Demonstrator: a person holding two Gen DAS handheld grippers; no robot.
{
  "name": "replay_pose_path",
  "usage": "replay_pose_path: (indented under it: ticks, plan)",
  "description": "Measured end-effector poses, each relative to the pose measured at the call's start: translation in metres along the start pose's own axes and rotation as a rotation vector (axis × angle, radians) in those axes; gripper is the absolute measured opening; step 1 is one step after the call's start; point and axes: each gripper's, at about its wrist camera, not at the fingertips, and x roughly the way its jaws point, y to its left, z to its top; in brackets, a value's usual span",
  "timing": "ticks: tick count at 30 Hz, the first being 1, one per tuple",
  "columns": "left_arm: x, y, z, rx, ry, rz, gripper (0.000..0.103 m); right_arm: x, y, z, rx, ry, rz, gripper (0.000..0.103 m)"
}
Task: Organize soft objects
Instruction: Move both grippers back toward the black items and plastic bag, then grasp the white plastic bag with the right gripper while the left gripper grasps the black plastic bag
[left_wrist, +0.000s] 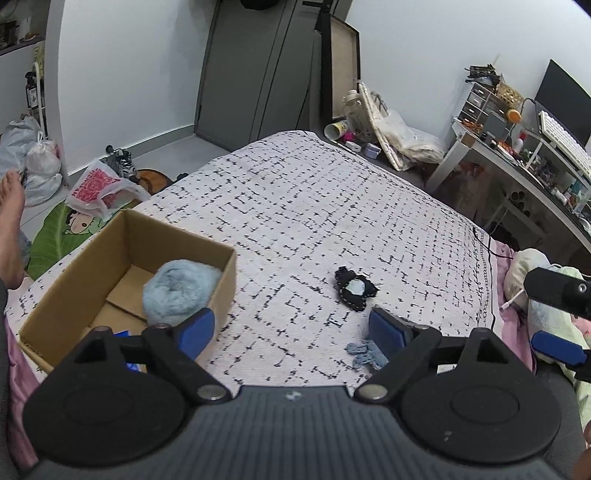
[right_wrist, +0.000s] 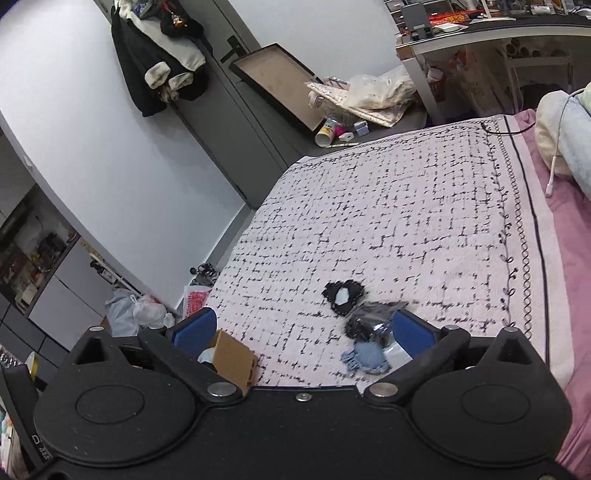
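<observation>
Both grippers sit at the near edge of the bed, jaws spread wide w/ nothing between the pads: left gripper hovers over the patterned bedspread, right gripper likewise, and its blue pads also show at the right edge of the left wrist view. Cardboard box stands on the bedspread at the left, open-topped, w/ a fluffy light-blue soft item already inside against its right wall; something blue lies by the box's near corner, too hidden to name. Still loose on the bedspread: a black patch w/ a pale centre, flat, well apart from the box; a small light-blue knitted piece nearer the cameras, just beside the left gripper's right finger; and, in the right wrist view, a dark crinkly bundle between those two, touching or overlapping the knitted piece, can't tell which. Step in hand, as I read it: between picks, one item boxed, both grippers free, approx 3 left. Next move prob calls for dropping one gripper onto the nearest piece, the knitted one, pinching thin limp fabric off the cloth w/o snagging the bedspread, then carrying it left over the box rim. Flat items need a low, angled approach; the bundle may come along if they overlap.
</observation>
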Motion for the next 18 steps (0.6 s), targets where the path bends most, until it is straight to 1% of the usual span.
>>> replay_pose_path:
  ticks: [6,12,15,18]
  plan:
    - [0.007,-0.014,0.001,0.005,0.001,0.006,0.09,0.001,-0.017,0.014,0.001,-0.007,-0.006,0.103]
    - [0.018,-0.029,0.001,0.025,0.007,0.014,0.09,0.003,-0.03,0.031,-0.032,-0.008,-0.023,0.103]
    - [0.024,-0.037,0.002,0.036,0.007,0.029,0.09,0.004,-0.042,0.037,-0.016,-0.021,-0.023,0.103]
    - [0.032,-0.045,0.003,0.041,0.014,0.023,0.09,0.009,-0.057,0.037,0.016,-0.03,-0.016,0.103]
